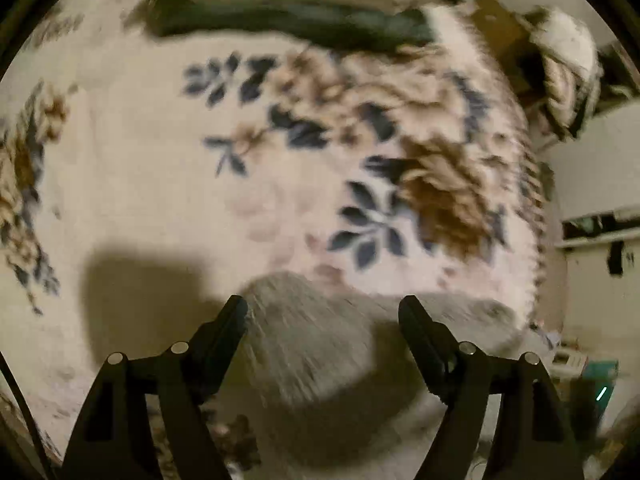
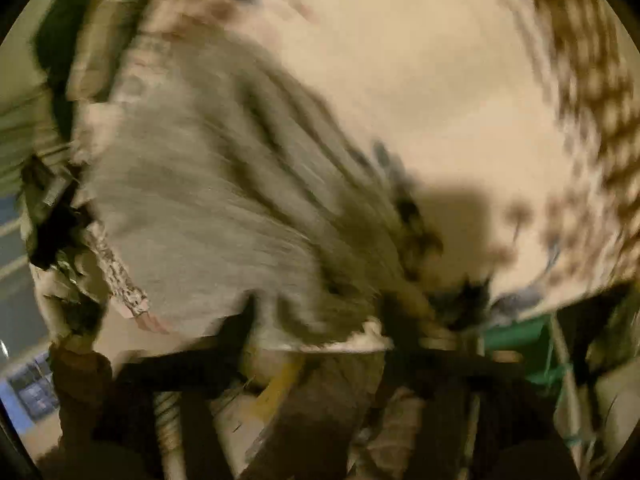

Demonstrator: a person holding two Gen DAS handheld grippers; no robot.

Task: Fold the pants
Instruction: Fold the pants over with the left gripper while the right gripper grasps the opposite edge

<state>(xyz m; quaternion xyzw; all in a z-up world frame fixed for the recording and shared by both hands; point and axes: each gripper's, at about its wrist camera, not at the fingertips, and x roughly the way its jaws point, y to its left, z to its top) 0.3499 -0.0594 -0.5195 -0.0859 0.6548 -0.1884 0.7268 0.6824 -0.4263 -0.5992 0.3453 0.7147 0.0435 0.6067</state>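
**Fold barely begun: grey pants lie loose on the floral blanket**

A cream blanket (image 1: 160,184) printed with blue and brown flowers is spread across the bed and fills most of both views. A heap of dark and pale bedding (image 1: 288,12) is piled at its far edge.

The grey pants (image 2: 208,216) are seen lying on the blanket near its front edge. In the right wrist view they are spread in long diagonal creases, rumpled and not squared up; a tidy folded stack cannot be made out. From this it is judged that the fold is at an early stage: the cloth has yet to be smoothed, doubled and finished, though heavy motion blur leaves the exact layering uncertain.

The left gripper (image 1: 323,312) is held wide open just above a rounded part of the pants (image 1: 312,344), with nothing gripped between its fingers.

The right gripper (image 2: 316,320) is smeared by blur at the near hem of the pants; whether it is open or closed on the fabric cannot be told.
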